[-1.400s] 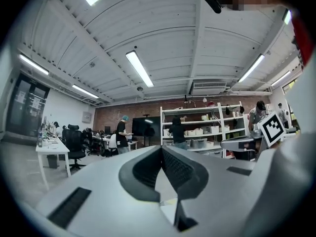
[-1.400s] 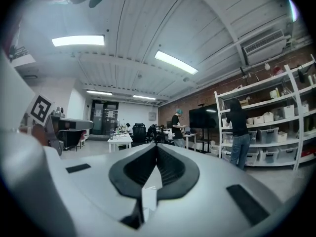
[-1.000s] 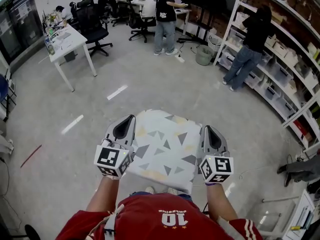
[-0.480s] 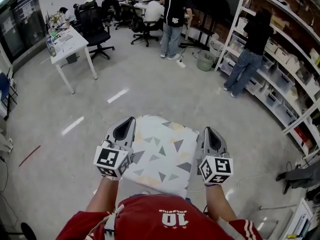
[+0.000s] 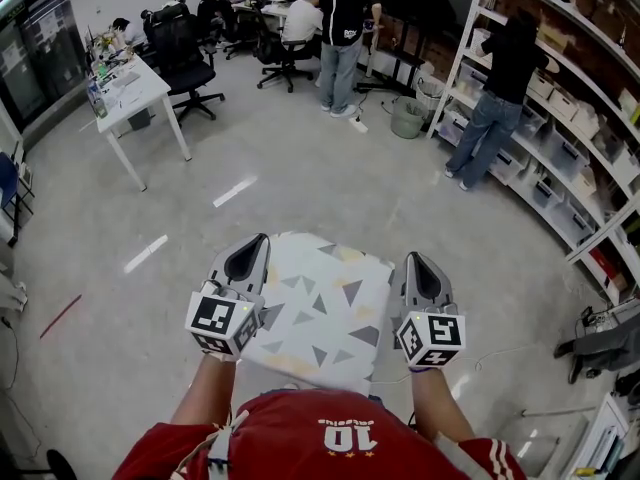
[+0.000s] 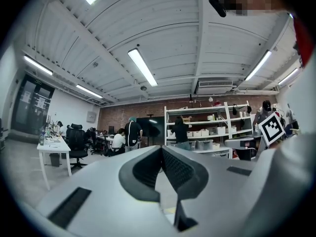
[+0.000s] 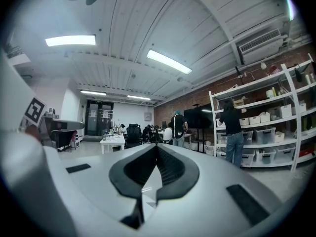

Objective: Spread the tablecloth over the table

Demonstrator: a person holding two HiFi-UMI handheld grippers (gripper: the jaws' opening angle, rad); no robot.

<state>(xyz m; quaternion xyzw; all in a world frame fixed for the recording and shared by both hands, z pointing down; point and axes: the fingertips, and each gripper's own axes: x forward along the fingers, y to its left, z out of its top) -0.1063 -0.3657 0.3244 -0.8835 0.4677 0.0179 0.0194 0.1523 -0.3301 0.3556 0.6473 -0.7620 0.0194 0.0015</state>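
Note:
A folded tablecloth (image 5: 320, 313), white with grey and yellow triangles, is held level in front of the person, above the concrete floor. My left gripper (image 5: 257, 243) is shut on the cloth's left edge and my right gripper (image 5: 417, 261) is shut on its right edge. In the left gripper view the jaws (image 6: 161, 149) meet at the tip, with pale cloth (image 6: 165, 196) showing in the gap behind them. The right gripper view shows the same: jaws (image 7: 157, 147) closed together, with a strip of patterned cloth (image 7: 150, 186) between them. No table lies under the cloth.
A white table (image 5: 135, 83) with clutter stands far left beside a black office chair (image 5: 188, 60). Two people (image 5: 340, 33) are at desks at the back. Another person (image 5: 495, 88) faces the shelving (image 5: 590, 118) along the right wall. A grey bin (image 5: 407, 111) sits near it.
The room has shifted slightly in view as the person moves across the floor. The cloth stays gripped on both sides; its front edge now hangs a little shorter.

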